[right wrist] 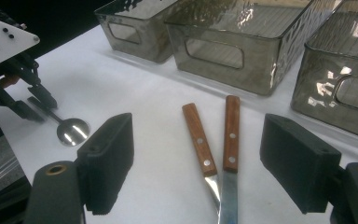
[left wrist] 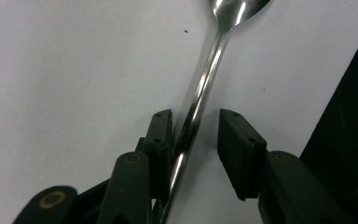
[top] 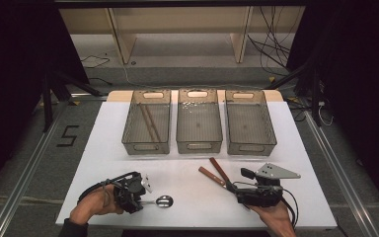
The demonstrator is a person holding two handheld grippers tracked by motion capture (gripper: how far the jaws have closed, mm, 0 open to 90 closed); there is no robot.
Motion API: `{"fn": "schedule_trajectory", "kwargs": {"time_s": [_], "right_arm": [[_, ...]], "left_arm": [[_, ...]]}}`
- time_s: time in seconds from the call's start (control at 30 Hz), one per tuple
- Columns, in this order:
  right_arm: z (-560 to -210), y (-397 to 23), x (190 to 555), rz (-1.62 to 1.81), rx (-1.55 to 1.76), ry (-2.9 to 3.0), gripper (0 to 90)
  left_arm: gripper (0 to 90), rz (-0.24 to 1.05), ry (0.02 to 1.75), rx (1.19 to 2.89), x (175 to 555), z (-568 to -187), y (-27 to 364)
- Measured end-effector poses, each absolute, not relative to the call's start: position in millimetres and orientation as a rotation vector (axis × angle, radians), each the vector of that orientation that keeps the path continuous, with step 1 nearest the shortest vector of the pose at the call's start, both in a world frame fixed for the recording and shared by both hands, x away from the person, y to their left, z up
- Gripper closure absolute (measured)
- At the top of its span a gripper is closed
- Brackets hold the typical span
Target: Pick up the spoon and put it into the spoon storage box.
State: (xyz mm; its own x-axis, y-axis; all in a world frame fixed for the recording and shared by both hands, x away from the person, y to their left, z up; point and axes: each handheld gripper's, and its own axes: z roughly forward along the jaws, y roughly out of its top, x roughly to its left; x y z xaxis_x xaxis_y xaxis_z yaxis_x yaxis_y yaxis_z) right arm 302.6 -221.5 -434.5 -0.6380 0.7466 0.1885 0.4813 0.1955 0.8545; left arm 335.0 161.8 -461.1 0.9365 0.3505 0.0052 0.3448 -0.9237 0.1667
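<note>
A metal spoon [top: 164,201] lies on the white table [top: 197,212] near its front edge, bowl to the right. My left gripper [top: 139,196] straddles its handle [left wrist: 205,84]: one pad rests against the handle, the other stands off with a gap, so the jaws are open around it. Two wooden-handled knives [top: 213,175] lie side by side at centre right. My right gripper [top: 236,186] sits low behind their blades, jaws wide open, with the handles [right wrist: 231,133] ahead between the pads [right wrist: 109,149]. The spoon [right wrist: 72,130] and left gripper [right wrist: 30,105] show at the left of the right gripper view.
Three clear smoky bins stand in a row at the back of the table: the left bin [top: 128,129] holds two brown sticks [top: 149,122], the middle bin [top: 199,146] and right bin [top: 271,131] look bare. Dark floor surrounds the table.
</note>
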Motion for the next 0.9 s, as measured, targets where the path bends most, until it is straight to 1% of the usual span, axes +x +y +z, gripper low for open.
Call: {"fn": "schedule_trajectory", "kwargs": {"time_s": [0.07,0.27,0.53,0.7,0.9], "right_arm": [[-434.5,-221.4,302.6,1.417,1.168,2.205,26.7],[-434.9,-221.5,303.0,1.415,1.172,2.206,26.7],[-434.8,-221.7,302.9,1.413,1.175,2.207,26.7],[-434.8,-221.9,302.9,1.412,1.181,2.207,26.7],[-434.7,-222.0,303.0,1.410,1.181,2.206,26.8]], "left_arm": [[67.4,0.044,0.521,2.938,336.2,-460.8,161.5],[76.3,0.042,0.509,2.942,337.3,-460.9,160.4],[81.8,0.039,0.450,2.946,336.3,-460.9,160.4],[83.5,0.040,0.429,2.951,336.9,-460.4,161.0],[84.0,0.028,0.471,2.933,337.5,-460.6,161.2]]}}
